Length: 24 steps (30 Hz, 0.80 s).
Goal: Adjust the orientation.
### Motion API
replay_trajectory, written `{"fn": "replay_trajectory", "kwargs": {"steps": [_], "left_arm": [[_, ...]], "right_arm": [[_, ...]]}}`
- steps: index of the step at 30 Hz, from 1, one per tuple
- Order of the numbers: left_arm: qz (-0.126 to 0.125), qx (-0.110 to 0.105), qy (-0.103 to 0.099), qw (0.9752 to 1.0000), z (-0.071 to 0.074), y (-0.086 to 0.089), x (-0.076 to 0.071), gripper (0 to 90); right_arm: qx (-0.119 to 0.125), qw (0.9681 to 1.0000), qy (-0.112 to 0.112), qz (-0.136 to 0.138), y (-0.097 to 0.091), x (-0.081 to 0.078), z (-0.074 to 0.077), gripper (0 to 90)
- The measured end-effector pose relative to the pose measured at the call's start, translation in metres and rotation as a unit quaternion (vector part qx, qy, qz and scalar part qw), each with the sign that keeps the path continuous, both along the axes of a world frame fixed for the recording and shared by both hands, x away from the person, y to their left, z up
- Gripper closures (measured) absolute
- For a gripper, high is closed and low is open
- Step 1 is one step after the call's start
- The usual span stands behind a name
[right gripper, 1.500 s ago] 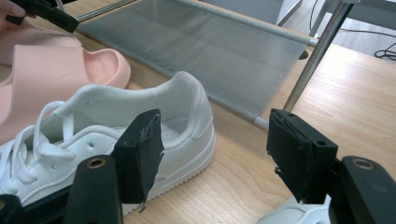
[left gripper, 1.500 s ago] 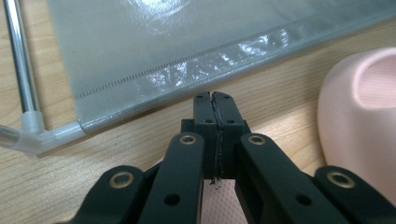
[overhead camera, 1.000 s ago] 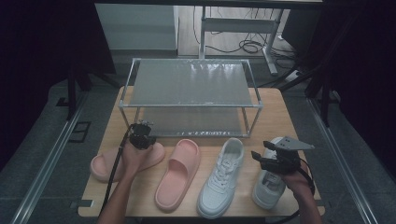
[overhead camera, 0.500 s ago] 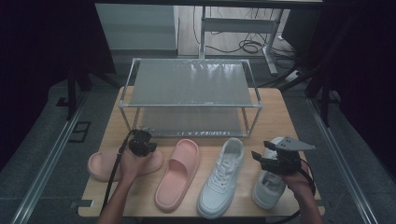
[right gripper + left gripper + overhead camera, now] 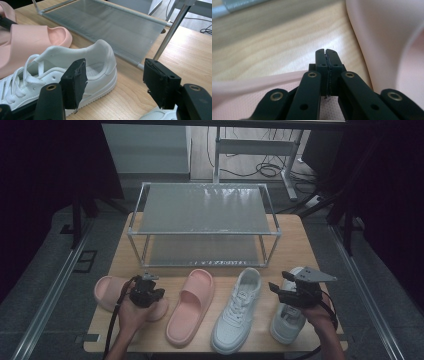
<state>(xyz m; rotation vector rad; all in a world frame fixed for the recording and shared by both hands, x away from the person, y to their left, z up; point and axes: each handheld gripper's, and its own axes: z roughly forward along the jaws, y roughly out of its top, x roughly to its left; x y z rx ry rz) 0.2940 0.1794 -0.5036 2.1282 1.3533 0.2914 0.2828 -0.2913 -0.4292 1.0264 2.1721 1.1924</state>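
Both forearms come in from the bottom of the high view. Left hand point(image 5: 134, 312) wraps the left gripper point(image 5: 146, 292) from below, its cable looping back along the wrist; in the left gripper view the two black jaws stand pressed together, tips flush, nothing between them. Right hand point(image 5: 314, 309) carries the right gripper point(image 5: 113, 80), grey three-cornered plate on top, jaws spread wide apart, pads bare.

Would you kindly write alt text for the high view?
Two pink slides and two white sneakers lie in a row on a wooden table, before a two-tier metal rack. The left gripper rests over the leftmost slide; the right gripper hovers over the rightmost sneaker.
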Motion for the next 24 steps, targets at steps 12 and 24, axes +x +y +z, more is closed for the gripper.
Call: {"fn": "replay_trajectory", "kwargs": {"steps": [12, 24], "left_arm": [[0.000, -0.019, -0.006, 0.9998, -0.003, 0.016, -0.040, 90.0], [0.009, -0.024, -0.002, 0.9997, -0.003, 0.039, -0.073, 90.0]], "right_arm": [[-0.003, 1.0000, 0.000, 0.005, 0.003, -0.001, -0.001, 35.7], [-0.003, 1.0000, -0.001, 0.006, 0.003, -0.002, 0.001, 35.7]]}}
